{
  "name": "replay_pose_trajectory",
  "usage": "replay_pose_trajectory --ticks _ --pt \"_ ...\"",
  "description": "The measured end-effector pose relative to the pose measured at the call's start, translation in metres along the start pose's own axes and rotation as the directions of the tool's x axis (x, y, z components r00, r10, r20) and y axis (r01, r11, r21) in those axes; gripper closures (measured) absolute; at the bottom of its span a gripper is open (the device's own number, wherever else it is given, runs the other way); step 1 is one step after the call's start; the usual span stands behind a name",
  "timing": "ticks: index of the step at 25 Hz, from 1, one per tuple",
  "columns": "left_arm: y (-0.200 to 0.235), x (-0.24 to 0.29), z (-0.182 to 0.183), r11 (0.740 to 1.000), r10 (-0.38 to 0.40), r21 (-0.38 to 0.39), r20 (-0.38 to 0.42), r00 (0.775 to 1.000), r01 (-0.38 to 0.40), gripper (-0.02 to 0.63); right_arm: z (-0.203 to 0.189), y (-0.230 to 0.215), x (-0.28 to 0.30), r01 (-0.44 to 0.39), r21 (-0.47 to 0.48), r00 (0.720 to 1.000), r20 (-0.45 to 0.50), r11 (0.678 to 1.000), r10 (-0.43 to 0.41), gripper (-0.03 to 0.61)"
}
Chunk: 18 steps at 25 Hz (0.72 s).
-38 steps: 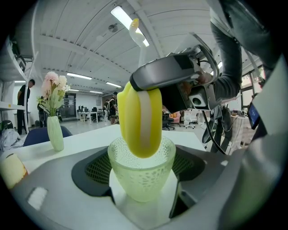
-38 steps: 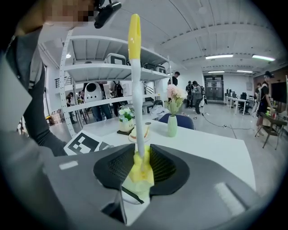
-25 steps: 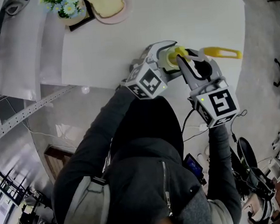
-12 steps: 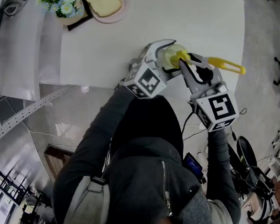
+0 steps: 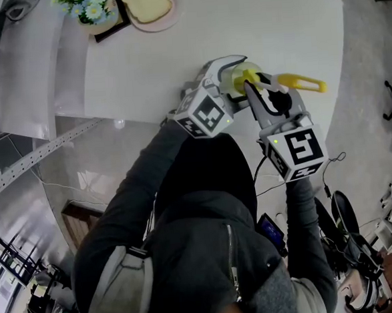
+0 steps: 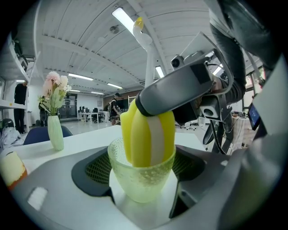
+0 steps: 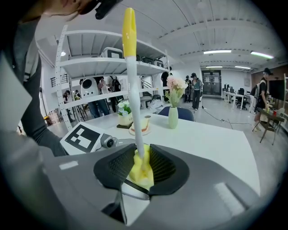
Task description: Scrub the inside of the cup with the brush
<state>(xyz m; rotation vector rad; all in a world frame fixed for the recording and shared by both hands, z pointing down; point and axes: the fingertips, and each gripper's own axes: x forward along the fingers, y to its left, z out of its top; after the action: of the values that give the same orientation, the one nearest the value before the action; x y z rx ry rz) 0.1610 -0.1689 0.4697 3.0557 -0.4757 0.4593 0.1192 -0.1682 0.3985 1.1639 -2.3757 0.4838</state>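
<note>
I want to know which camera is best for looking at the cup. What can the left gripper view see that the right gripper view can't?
Only the left gripper view shows the cup clearly: its bumpy, see-through green wall, with the yellow-and-white sponge head of the brush down inside it. Only the right gripper view shows a black-and-white marker cube. Both show the brush's long white handle with its yellow tip, the vase of pink flowers and the white table.

no readable text, as far as visible
</note>
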Motion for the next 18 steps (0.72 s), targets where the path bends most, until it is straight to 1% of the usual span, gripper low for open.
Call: replay_pose_trajectory --ticks 12,18 --pt "0.001 -0.001 0.003 1.0 0.007 -0.005 0.007 1.0 -0.007 0.221 -0.001 0.001 0.011 -0.003 -0.03 1.0 0.006 1.0 0.004 0.476" --pt "0.001 -0.001 0.003 1.0 0.011 -0.009 0.008 1.0 -0.011 0.221 0.003 -0.002 0.015 0.011 -0.043 1.0 0.018 0.999 -0.01 0.477"
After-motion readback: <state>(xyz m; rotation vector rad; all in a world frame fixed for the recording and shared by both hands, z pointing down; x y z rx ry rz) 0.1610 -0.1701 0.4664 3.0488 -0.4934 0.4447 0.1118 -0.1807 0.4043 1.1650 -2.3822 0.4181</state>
